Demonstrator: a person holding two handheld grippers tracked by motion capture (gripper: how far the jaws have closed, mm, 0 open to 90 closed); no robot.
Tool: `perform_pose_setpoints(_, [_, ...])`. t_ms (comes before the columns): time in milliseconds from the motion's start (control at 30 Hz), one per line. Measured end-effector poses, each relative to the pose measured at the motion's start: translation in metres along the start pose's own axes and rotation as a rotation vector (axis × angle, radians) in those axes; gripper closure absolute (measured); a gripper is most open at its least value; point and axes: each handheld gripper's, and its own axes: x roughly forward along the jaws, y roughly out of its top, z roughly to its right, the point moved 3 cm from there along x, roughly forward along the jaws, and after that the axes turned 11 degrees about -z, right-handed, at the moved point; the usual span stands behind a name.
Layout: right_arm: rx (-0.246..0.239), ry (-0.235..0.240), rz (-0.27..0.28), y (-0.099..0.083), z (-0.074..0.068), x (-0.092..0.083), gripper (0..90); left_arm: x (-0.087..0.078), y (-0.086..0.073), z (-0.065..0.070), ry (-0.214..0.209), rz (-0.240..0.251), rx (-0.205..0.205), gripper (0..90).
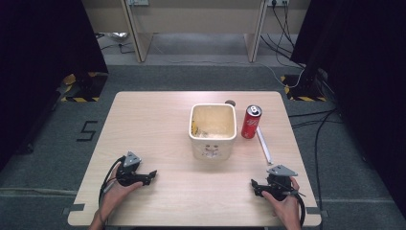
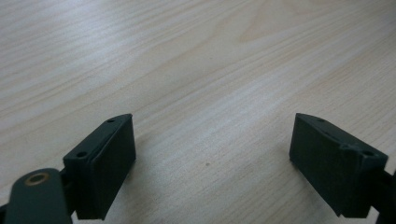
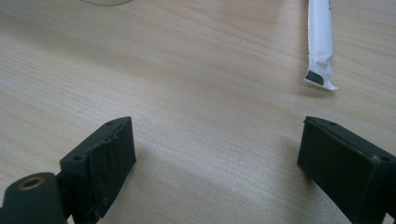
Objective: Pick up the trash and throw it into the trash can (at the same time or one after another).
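We hold the left gripper (image 1: 152, 174) near the tabletop's (image 1: 158, 115) near left corner and the right gripper (image 1: 253, 184) near its near right corner, well apart. Both rest low, jaws spread wide with nothing between them, pointing inward toward each other.

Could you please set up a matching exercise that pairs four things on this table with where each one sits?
Things:
1. cream bin
2. red can
3. white tube
4. left gripper

Places:
A. near left part of the table, jaws apart over bare wood
B. middle of the table
C. lying flat, nearer than the can
D. upright, just right of the bin

Pairs: 1-B, 2-D, 3-C, 4-A
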Motion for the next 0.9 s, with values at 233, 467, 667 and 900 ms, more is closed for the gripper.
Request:
perform_pose_setpoints(233, [0.005, 0.001, 0.003, 0.000, 0.001, 0.000, 12.7, 0.000, 0.000, 0.000, 0.000, 0.002, -0.001, 13.7])
perform_pose_setpoints(467, [0.034, -0.002, 0.022, 0.001, 0.003, -0.002, 15.2, 0.000, 0.000, 0.000, 0.000, 0.001, -0.001, 13.7])
perform_pose_setpoints(667, [0.040, -0.026, 0.053, 0.006, 0.007, -0.009, 15.2, 0.000, 0.000, 0.000, 0.000, 0.001, 0.000, 13.7])
perform_pose_setpoints(900, [0.046, -0.051, 0.085, 0.020, 0.020, -0.020, 16.4, 0.000, 0.000, 0.000, 0.000, 0.002, -0.001, 13.7])
